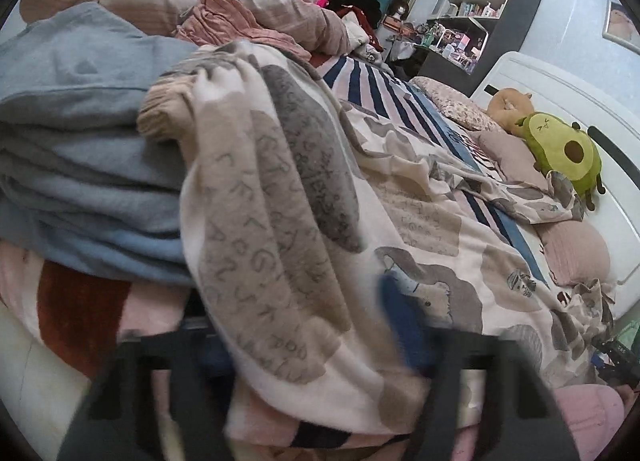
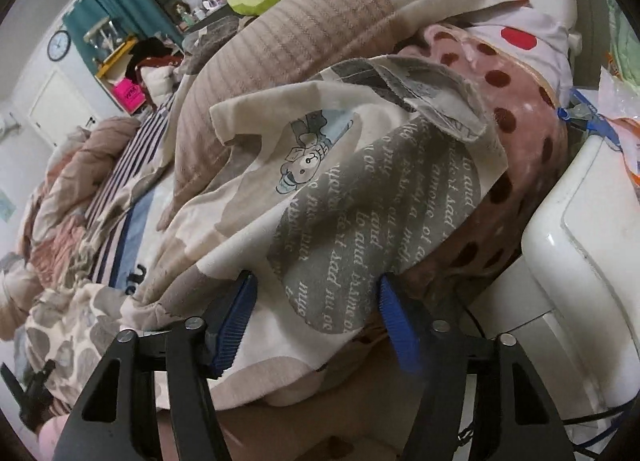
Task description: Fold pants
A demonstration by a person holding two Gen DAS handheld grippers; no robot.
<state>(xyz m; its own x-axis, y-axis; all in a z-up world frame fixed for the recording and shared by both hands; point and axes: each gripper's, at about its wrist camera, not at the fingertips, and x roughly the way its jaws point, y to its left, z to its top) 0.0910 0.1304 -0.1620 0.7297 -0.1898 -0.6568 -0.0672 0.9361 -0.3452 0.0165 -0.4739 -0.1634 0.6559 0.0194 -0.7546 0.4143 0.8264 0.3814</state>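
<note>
The pants [image 1: 280, 197] are cream with grey and beige patches, letters and cartoon prints, spread over the bed. In the left wrist view their ribbed waistband end [image 1: 160, 113] drapes over my left gripper [image 1: 312, 325], whose jaws stand wide apart with the cloth lying between and over the blue pads [image 1: 396, 309]. In the right wrist view a hem end of the pants [image 2: 340, 189] lies between the blue pads [image 2: 240, 321] of my right gripper [image 2: 316, 325], which is open with the cloth loose between the fingers.
A folded blue-grey garment [image 1: 80, 133] lies left of the pants. A green avocado plush [image 1: 560, 149] and pillows [image 1: 576, 253] sit by the white headboard. A beige pillow [image 2: 288, 33] and a pink polka-dot blanket [image 2: 516, 133] lie behind the right gripper. A shelf unit [image 1: 488, 9] stands at the back.
</note>
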